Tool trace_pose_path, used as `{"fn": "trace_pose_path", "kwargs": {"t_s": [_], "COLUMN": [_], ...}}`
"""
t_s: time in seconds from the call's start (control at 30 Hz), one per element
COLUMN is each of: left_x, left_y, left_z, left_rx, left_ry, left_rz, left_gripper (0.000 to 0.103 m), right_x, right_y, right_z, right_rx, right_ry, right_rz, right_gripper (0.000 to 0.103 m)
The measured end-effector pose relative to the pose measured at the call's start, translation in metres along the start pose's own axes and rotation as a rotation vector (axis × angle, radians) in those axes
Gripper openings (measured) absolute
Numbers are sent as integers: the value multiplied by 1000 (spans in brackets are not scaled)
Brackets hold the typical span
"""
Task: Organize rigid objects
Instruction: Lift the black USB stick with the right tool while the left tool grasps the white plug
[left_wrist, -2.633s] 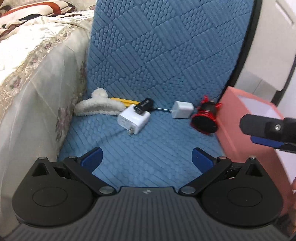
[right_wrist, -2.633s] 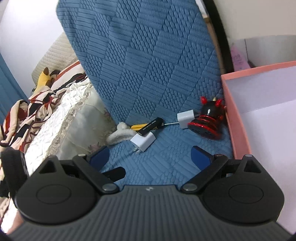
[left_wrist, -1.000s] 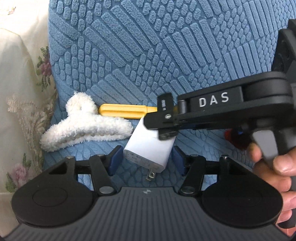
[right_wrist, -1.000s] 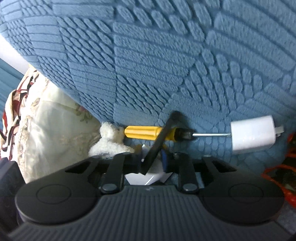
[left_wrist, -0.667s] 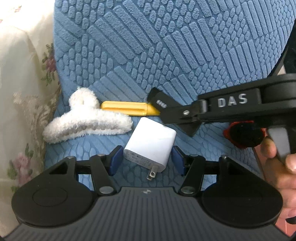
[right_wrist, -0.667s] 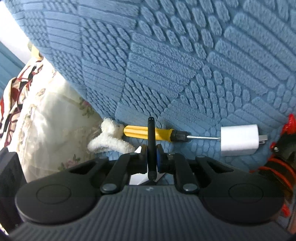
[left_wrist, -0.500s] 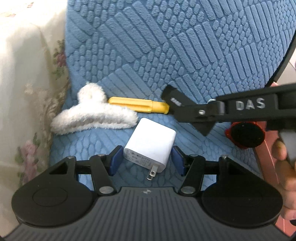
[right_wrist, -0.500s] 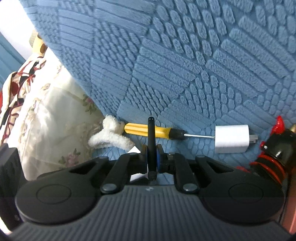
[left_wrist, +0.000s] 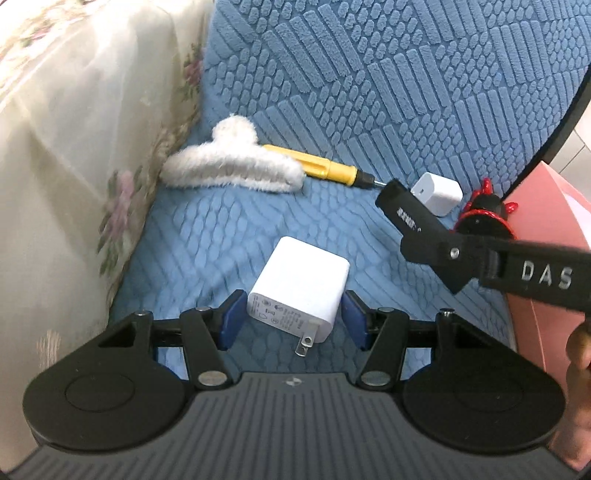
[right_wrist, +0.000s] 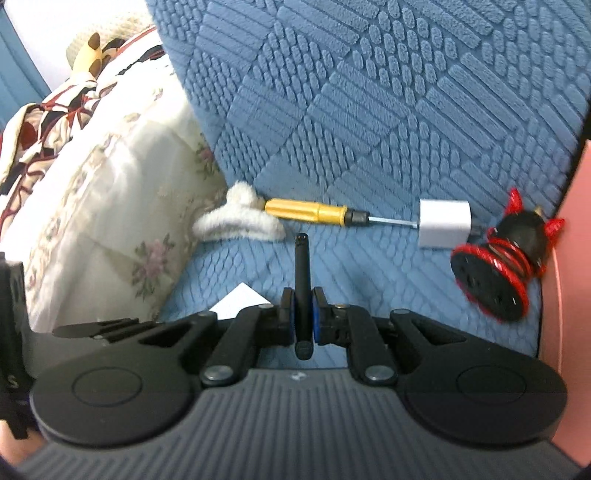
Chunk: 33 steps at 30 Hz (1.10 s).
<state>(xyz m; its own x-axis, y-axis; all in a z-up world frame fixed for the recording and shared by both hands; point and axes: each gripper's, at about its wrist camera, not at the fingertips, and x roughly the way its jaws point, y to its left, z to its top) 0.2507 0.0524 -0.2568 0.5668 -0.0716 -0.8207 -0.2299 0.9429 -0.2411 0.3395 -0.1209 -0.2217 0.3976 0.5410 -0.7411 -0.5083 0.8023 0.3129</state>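
Observation:
My left gripper (left_wrist: 293, 314) is shut on a white plug charger (left_wrist: 301, 284), prongs towards the camera, held above the blue chair seat (left_wrist: 221, 240). Its blue pads press on both sides of the charger. My right gripper (right_wrist: 303, 306) is shut on a thin black stick (right_wrist: 302, 266), which points forward edge-on. In the left wrist view the right gripper (left_wrist: 424, 243) reaches in from the right with the black stick (left_wrist: 404, 212). On the seat's back edge lie a yellow screwdriver (right_wrist: 310, 212), a small white charger cube (right_wrist: 443, 223) and a red and black toy (right_wrist: 498, 273).
A fluffy white hair clip (left_wrist: 229, 166) lies at the seat's back left, beside the screwdriver. A pink box (left_wrist: 546, 221) stands right of the chair. A floral bed cover (left_wrist: 74, 147) hangs along the left. A person's hand (left_wrist: 580, 347) holds the right gripper.
Both grippers have drawn back and up from the seat with their objects. The black stick came off the charger and turned edge-on in the right gripper. The seat items look farther away.

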Motion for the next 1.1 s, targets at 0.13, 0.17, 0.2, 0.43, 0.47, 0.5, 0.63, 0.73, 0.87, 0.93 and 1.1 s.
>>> {"fn": "trace_pose_path", "kwargs": {"t_s": [0.13, 0.17, 0.2, 0.43, 0.47, 0.5, 0.63, 0.73, 0.87, 0.93, 1.1], "left_x": [-1, -5, -9, -23, -24, -26, -34, -34, -32, -32, -31], "left_y": [-3, -5, -8, -20, -23, -24, -29, -31, -33, -32, -23], "left_z": [-3, -6, -9, -22, -24, -27, -36, -43, -44, -44, -39], "left_rx": [-11, -13, -10, 1, 6, 7, -6, -10, 3, 1, -80], "left_ry": [5, 3, 0, -1, -1, 0, 11, 29, 42, 47, 53], "left_rz": [-8, -5, -4, -26, -24, -24, -39, -41, -37, -39, -82], "left_gripper": [61, 61, 60, 59, 59, 59, 58, 58, 58, 58, 63], "right_x": [-16, -21, -25, -56, -59, -61, -61, -57, -51, -48, -43], "right_y": [1, 0, -1, -5, -4, -2, 3, 6, 4, 2, -7], "right_z": [-22, -27, -33, -67, -71, -75, -93, -105, -111, -112, -112], "right_rx": [-27, -20, -16, -14, -17, -19, -26, -34, -34, -27, 32], "right_ry": [-6, -4, -1, 8, 10, 13, 48, 76, 103, 110, 122], "right_rz": [-47, -49, -52, -84, -91, -98, -119, -143, -159, -163, -147], "right_gripper": [12, 12, 12, 12, 12, 12, 12, 13, 13, 13, 14]}}
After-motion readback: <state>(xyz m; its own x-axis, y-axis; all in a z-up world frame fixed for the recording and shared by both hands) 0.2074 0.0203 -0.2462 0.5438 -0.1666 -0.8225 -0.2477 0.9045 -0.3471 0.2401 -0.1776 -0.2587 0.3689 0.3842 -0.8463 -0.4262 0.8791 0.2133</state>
